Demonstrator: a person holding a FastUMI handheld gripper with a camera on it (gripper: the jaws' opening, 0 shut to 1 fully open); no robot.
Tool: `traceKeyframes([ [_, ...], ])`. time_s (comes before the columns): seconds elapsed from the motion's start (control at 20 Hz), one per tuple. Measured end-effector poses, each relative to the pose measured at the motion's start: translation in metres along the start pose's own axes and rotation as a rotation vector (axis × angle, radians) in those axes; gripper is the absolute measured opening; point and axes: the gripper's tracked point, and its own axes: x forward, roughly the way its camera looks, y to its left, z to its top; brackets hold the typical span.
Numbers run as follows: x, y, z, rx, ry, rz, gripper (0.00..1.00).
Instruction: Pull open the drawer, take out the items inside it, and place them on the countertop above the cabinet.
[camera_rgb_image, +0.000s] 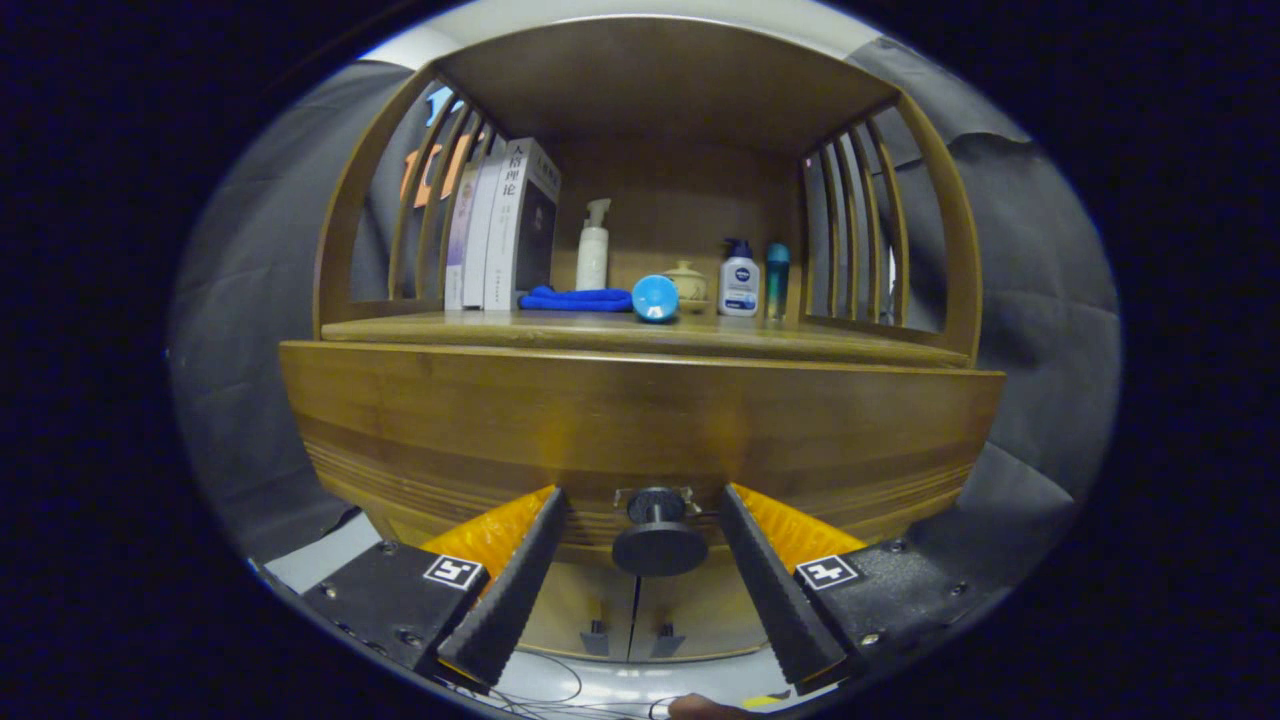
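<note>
While fingers (640, 520) spread wide | round black knob (658, 540) between | wooden drawer (640, 420) closed

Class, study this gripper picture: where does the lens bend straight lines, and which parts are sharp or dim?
Gripper view: fisheye bows the drawer front and cabinet posts; drawer knob sharp between the open gripper fingers; shelf recess behind the books dim.

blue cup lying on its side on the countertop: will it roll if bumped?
Probably. The blue cup lies on its side, round end facing the open gripper, so a nudge could roll it. The folded blue cloth beside it may stop it that way.
</note>
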Motion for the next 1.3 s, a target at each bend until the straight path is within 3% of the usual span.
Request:
traceKeyframes([
  [0.25,0.024,0.001,0.004,-0.035,0.014,-0.016,0.99],
  [0.7,0.011,-0.003,0.014,-0.044,0.013,0.014,1.0],
  [1.05,-0.061,-0.012,0.041,-0.053,-0.057,0.065,1.0],
  [1.3,-0.122,-0.013,0.059,0.02,-0.082,0.112,1.0],
])
